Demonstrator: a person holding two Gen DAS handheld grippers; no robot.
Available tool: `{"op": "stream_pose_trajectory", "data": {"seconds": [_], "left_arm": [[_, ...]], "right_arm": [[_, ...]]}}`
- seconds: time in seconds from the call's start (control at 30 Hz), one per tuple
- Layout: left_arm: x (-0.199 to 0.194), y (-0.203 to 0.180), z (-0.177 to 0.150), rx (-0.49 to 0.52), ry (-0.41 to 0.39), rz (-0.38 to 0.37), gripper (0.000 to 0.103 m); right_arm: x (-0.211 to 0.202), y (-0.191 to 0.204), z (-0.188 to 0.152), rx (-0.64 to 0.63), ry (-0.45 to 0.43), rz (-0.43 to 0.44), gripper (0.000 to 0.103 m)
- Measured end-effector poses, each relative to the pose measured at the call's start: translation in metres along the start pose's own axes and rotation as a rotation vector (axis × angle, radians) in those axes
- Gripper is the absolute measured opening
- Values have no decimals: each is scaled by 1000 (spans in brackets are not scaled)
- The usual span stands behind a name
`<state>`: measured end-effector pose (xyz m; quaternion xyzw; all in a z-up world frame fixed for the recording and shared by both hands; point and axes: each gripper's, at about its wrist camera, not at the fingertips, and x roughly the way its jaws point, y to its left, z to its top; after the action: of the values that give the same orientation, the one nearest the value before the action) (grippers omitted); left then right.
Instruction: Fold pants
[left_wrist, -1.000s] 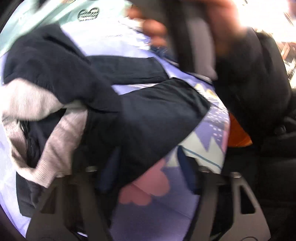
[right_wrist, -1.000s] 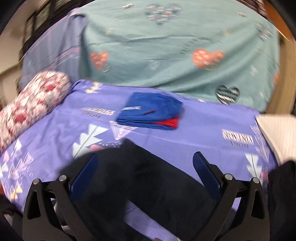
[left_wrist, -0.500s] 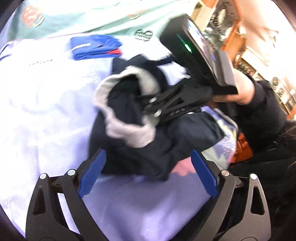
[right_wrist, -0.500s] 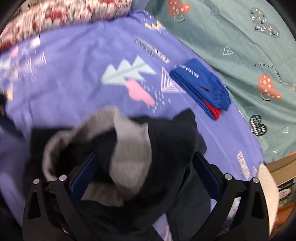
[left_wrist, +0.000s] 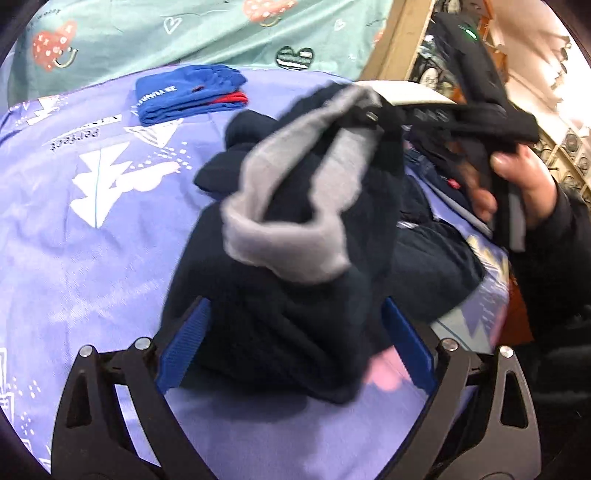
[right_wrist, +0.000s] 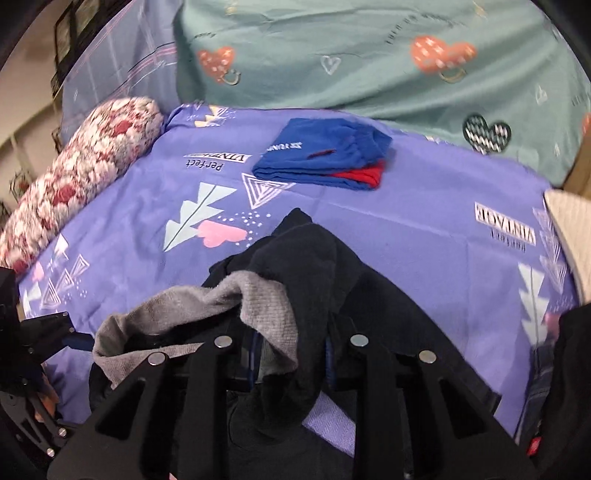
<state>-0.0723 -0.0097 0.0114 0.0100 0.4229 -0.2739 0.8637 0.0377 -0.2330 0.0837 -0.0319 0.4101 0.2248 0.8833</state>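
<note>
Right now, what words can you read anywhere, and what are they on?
"Perfect VINTAGE", upside down: purple bedsheet, near the folded blue pants.
"VINTAGE" in a box, upside down: same sheet, right side.
White lettering on the blue pants: too blurred.
Writing on the teal heart sheet: too small.
Dark pants: none.

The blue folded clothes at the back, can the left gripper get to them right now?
Probably not directly: the open left gripper has the dark pants bunched before it, and the blue folded clothes lie beyond.
</note>
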Motion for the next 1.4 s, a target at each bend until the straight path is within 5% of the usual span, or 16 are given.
{"op": "stream_pose_trajectory", "data": {"seconds": [0.23, 0.27, 0.33, 0.5, 0.77, 0.93, 1.07, 1.1, 1.13, 1.17, 1.2, 1.3, 1.4], "left_arm": [[34, -2, 23, -70, 31, -35, 90], [37, -7, 24, -68, 32, -40, 82], [36, -17, 25, -43, 30, -85, 33], [6, -24, 27, -40, -70, -126, 24], [-83, 28, 34, -183, -330, -30, 24], [-156, 104, 7, -386, -440, 106, 24], [-187, 165, -30, -568, -427, 269, 29], [-188, 175, -35, -595, -412, 302, 45], [-185, 198, -45, -640, -369, 384, 73], [-181, 218, -57, -690, -340, 469, 81], [-178, 239, -70, -754, -303, 521, 83], [-182, 288, -113, -937, -266, 462, 83], [-197, 296, -113, -900, -295, 503, 83]], "right_arm": [[3, -12, -7, 47, -15, 37, 27], [1, -13, -8, 51, -22, 41, 27], [-3, -16, -9, 56, -41, 40, 27], [-25, -22, 3, 94, -119, 83, 27], [-38, 64, 98, -58, -196, 198, 27], [9, 185, 174, -228, -164, 331, 27], [80, 281, 194, -351, -104, 411, 30], [107, 302, 191, -378, -83, 420, 44], [133, 316, 186, -396, -62, 366, 55], [163, 326, 177, -405, -22, 259, 71], [179, 325, 168, -397, 14, 215, 71], [179, 300, 152, -343, 26, 238, 71], [130, 238, 138, -294, -31, 202, 74]]}}
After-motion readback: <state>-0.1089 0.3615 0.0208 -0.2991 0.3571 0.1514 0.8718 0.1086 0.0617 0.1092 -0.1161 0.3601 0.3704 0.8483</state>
